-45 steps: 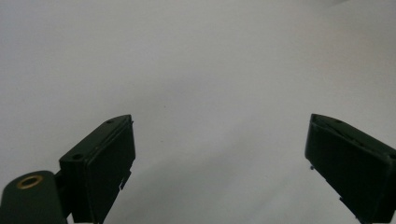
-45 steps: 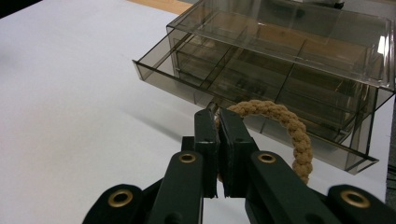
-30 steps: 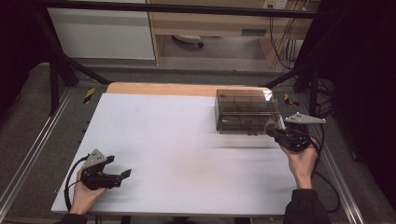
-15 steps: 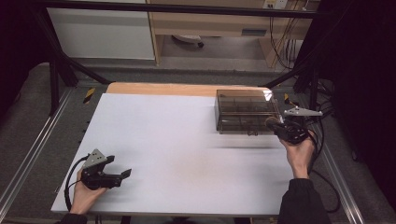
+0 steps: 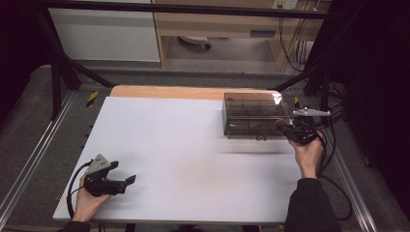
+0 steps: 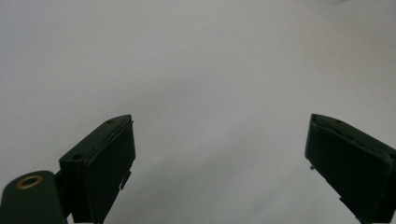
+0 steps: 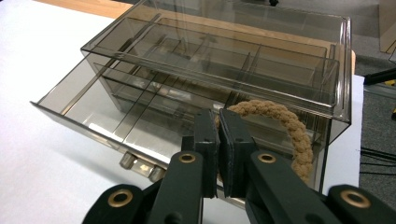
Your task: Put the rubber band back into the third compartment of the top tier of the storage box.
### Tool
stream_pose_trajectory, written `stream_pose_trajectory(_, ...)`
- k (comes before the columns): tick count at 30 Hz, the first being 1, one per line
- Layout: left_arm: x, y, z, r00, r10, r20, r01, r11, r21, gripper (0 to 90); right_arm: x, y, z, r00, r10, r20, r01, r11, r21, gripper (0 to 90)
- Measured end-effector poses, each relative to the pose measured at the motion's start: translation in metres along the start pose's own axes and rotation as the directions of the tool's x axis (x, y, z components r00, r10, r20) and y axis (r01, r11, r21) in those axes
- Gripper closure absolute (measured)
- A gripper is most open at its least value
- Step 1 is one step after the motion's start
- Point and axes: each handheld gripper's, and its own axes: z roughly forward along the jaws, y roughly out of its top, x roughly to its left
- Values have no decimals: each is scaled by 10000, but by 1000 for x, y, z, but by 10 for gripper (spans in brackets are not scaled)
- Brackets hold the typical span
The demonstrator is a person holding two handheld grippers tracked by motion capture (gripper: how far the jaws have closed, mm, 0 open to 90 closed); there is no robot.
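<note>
Smoky clear plastic: one drawer box [image 5: 255, 116] at the far right of the white table [image 5: 183, 145], with a single drawer [image 7: 121, 116] pulled partly out toward the person's side.
Count: two grippers, one box, one drawer, one piece of tan braided rope [image 7: 289, 130].
Box contents: dividers split the inside into several compartments; those that can be seen hold nothing.
Drawer contents: its floor looks bare; two small metal knobs sit on its front edge.
Rope: it arches up from between the right jaws and curves down on the right side, in front of the box's right end; whether it touches the drawer cannot be told.
Right gripper [image 7: 217, 140]: jaws pressed together, pinching the rope's end, at the box's near right corner; it points toward the box.
Left gripper [image 5: 126, 181]: resting low at the table's near left corner, jaws spread wide with nothing between them, only white tabletop beyond; it points right along the near edge.
</note>
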Motion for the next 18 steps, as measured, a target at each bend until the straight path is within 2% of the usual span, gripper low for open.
stream_pose_trajectory(11, 0, 0, 0, 10000, -23, -7, 23, 10000, 1, 79, -4, -4, 14, 9999, 128, 30, -128, 9995, 299, 870)
stream_pose_trajectory(18, 0, 0, 0, 10000, -19, -3, 19, 10000, -12, 79, -5, -7, 17, 9998, 185, 60, -187, 9990, 409, 869)
